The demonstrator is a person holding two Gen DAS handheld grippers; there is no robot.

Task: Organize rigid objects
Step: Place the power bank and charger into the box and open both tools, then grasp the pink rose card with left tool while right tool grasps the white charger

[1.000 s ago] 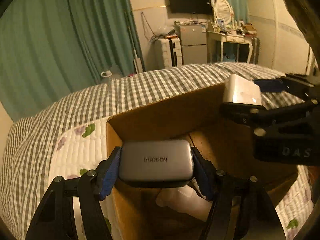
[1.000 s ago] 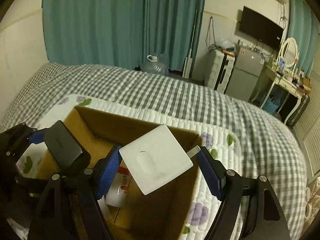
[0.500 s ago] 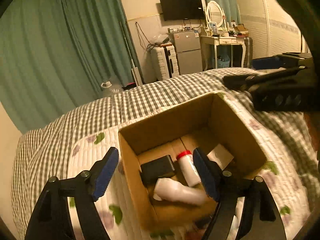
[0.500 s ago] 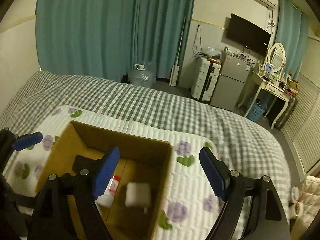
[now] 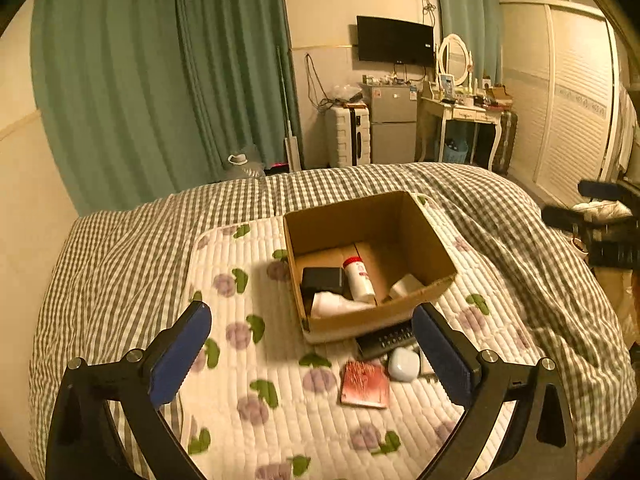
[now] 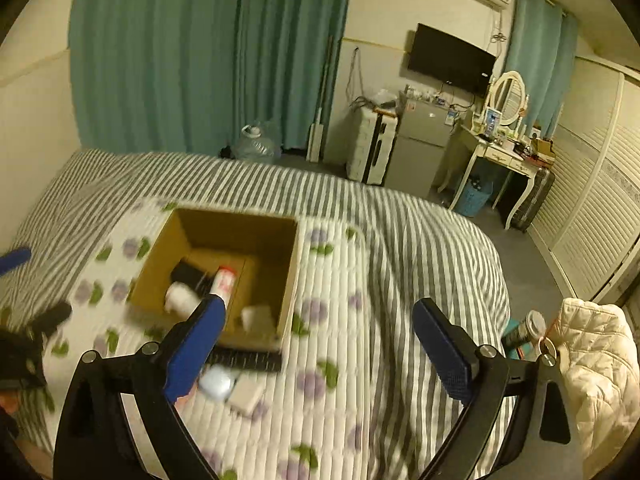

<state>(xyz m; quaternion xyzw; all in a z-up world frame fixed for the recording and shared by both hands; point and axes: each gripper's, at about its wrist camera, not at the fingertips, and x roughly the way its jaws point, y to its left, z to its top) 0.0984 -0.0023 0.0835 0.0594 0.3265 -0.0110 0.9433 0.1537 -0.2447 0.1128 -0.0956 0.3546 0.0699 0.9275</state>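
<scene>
Sitting on a white quilted pad with purple flowers, an open cardboard box (image 5: 370, 264) already holds four things: a dark power bank (image 5: 322, 280) at the left, a white bottle with a red cap (image 5: 359, 278) lying on its side in the middle, a white rounded item (image 5: 332, 304) at the near wall, and a white block (image 5: 406, 286) at the right.

Just outside the near wall of the box lie the items not yet sorted. A black remote control (image 5: 386, 340) rests against the foot of the box. Beside it sit a small white rounded case (image 5: 403, 364) and a flat red packet (image 5: 365, 384); the right wrist view also shows a flat white piece (image 6: 246, 394) next to the case.

All look light and stiff. The rounded case is probably smooth and may slip, so a hold across its widest middle seems best. The remote would take a grip across its narrow width. The flat packet lies close to the soft pad and may be awkward to get under.

The left gripper (image 5: 310, 354) hovers above the pad, near the loose items, its jaws spread wide and empty. The right gripper (image 6: 316, 346) is also held above the bed (image 6: 420, 240), jaws wide apart and empty.

A grey checked cover spreads under the pad. Green curtains (image 5: 160, 80) hang beyond.
</scene>
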